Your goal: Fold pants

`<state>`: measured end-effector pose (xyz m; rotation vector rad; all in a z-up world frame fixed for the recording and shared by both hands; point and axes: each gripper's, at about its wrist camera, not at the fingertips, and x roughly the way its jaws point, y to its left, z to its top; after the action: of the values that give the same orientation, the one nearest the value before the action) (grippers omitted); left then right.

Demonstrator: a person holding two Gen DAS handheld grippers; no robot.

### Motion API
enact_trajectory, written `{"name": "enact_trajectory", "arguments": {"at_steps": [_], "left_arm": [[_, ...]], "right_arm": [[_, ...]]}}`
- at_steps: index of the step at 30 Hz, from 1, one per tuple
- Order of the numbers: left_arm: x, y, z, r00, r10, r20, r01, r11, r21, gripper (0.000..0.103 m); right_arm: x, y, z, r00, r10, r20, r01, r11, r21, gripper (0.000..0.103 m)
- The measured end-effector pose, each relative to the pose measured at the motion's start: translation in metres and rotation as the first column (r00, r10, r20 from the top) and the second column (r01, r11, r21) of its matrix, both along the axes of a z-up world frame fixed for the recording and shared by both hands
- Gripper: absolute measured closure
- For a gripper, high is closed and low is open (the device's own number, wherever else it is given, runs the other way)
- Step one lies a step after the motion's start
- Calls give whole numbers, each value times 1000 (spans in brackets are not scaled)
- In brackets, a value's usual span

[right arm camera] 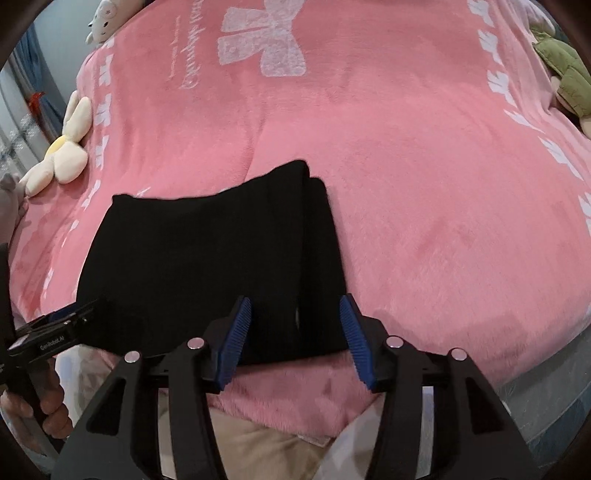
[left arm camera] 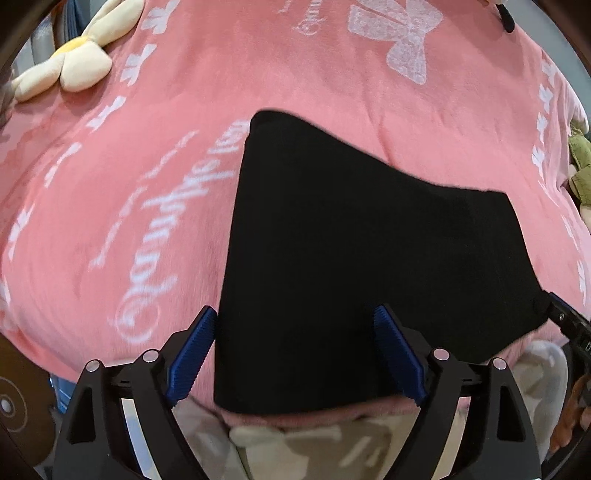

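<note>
While spread wide, both grippers [left arm camera: 295,354] [right arm camera: 295,339] above folded pants [right arm camera: 207,258].

Bed covered by pink fleece blanket [right arm camera: 424,192] with white bows and script. Cream flower plush [right arm camera: 59,155] at left edge, white plush animal [right arm camera: 105,20] far corner, green plush [right arm camera: 565,70] right. Pale curtain [right arm camera: 14,122] left.
</note>
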<state>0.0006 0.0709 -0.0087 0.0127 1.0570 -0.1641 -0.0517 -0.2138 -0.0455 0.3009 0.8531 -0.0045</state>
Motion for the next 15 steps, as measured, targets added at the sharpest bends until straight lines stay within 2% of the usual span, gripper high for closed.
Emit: {"name": "enact_trajectory", "arguments": {"at_steps": [3,4,5,6,7,8,11,12,13,14,15], "left_arm": [[-8,3,-11,1000,15,-27,-15,1000,-8,17],[-10,5,-14,999,23,-37,-24,999,-29,17],[-11,6,-15,998,32,-46,-34,998,-43,17],[-11,7,-15,998,39,-54,-42,998,-53,17],[-10,8,-13,997,42,-60,-45,997,-61,17],[-10,10,-10,997,43,-57,-46,997,-62,17],[-14,9,-4,999,41,-26,-42,999,-35,17],[-14,7,-5,999,37,-23,-38,999,-25,17],[-14,5,-8,999,32,-26,-33,999,-26,16],[-12,3,-10,999,32,-37,-33,999,-30,16],[-11,2,-13,998,33,-49,-35,999,-36,16]], "right_arm": [[1,2,-7,1000,26,-3,-26,998,59,53],[4,3,-12,999,35,-10,-34,997,64,58],[8,7,-18,999,42,-25,-40,998,58,68],[12,12,-21,998,44,-39,-43,999,30,72],[11,16,-17,998,55,-22,-55,998,18,85],[5,20,-3,996,86,26,-86,996,23,90],[-5,20,27,989,93,113,-94,996,4,90],[-3,18,27,990,88,109,-85,996,-29,90],[2,14,17,994,76,79,-71,996,-53,88],[9,10,0,998,64,26,-62,996,-71,82],[17,5,-22,997,60,-43,-63,997,-54,81]]}}
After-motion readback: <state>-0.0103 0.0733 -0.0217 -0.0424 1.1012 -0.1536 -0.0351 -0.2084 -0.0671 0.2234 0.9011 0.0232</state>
